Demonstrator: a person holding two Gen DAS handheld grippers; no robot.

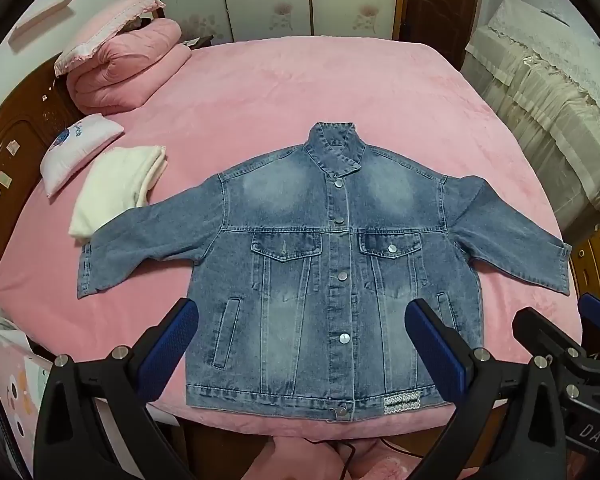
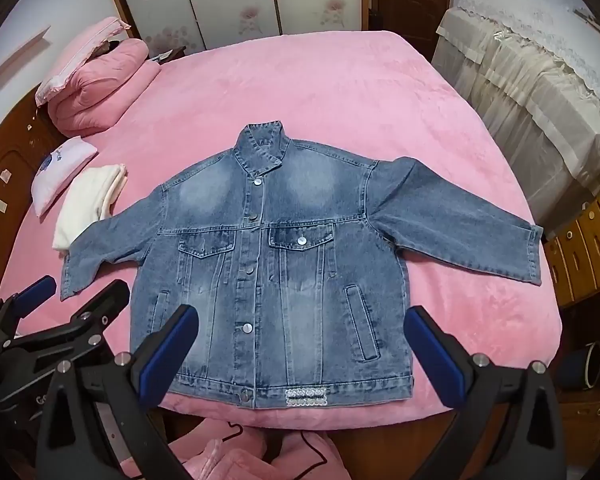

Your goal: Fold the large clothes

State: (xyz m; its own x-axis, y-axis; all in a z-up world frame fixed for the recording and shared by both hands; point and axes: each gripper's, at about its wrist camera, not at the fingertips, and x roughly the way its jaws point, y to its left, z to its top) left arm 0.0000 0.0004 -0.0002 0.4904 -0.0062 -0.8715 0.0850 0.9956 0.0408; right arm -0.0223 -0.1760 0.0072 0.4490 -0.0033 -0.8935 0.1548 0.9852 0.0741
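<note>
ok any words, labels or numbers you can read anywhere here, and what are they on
"DAS", cut off at the picture's edge: white letters on the black body of the right tongs, seen in the left wrist view.
"Go", cut off: faint letters on the black body of the left tongs, seen in the right wrist view.
Blue print on the small white pillow: too blurred to read.
Patterned patch on the denim jacket hem: no legible text.

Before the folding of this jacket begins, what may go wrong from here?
1. The denim jacket has its hem at the very edge of the pink bed; a pull toward the person might drag it off.
2. Its left-hand sleeve lies against the folded white cloth, which may get swept along.
3. Both the left gripper and right gripper are open and empty; thick denim may slip from a shallow pinch.
</note>
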